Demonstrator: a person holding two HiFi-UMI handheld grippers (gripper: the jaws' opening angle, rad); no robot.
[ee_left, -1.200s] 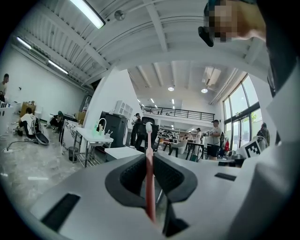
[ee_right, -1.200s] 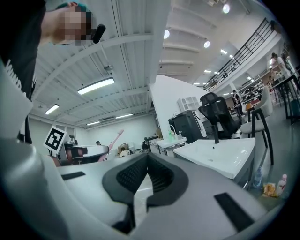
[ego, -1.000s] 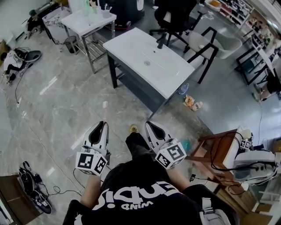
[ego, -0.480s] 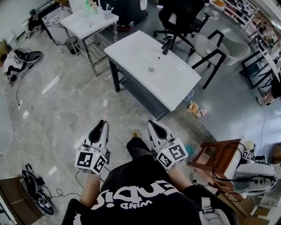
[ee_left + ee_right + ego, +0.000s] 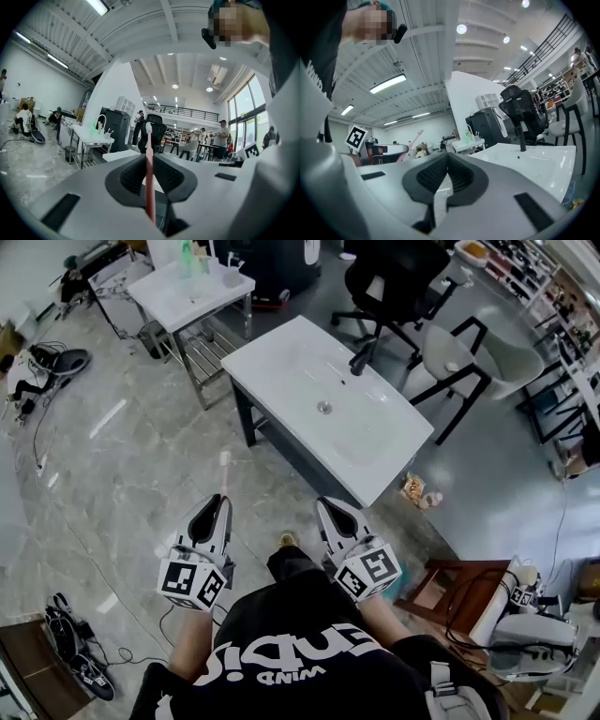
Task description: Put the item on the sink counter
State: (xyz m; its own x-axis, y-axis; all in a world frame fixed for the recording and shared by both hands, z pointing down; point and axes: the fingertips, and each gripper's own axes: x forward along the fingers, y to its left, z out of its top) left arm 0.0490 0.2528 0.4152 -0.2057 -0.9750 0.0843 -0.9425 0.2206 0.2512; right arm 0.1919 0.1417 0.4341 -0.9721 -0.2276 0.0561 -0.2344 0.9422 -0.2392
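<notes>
toothbrush, slim and pink with a white head (image 5: 149, 183), pinched in the left gripper (image 5: 149, 157)

the left gripper's jaws close on the toothbrush handle, and the head sticks out past their tips. the right gripper (image 5: 446, 157) hangs just beside the left, its jaws pressed together on nothing. both are over the grey marble-look floor (image 5: 141, 465), well apart from the white rectangular sink counter on dark legs (image 5: 281, 357) ahead. a black faucet (image 5: 360, 354) stands at the counter's far edge, and a black office chair (image 5: 394, 282) stands behind it.
</notes>
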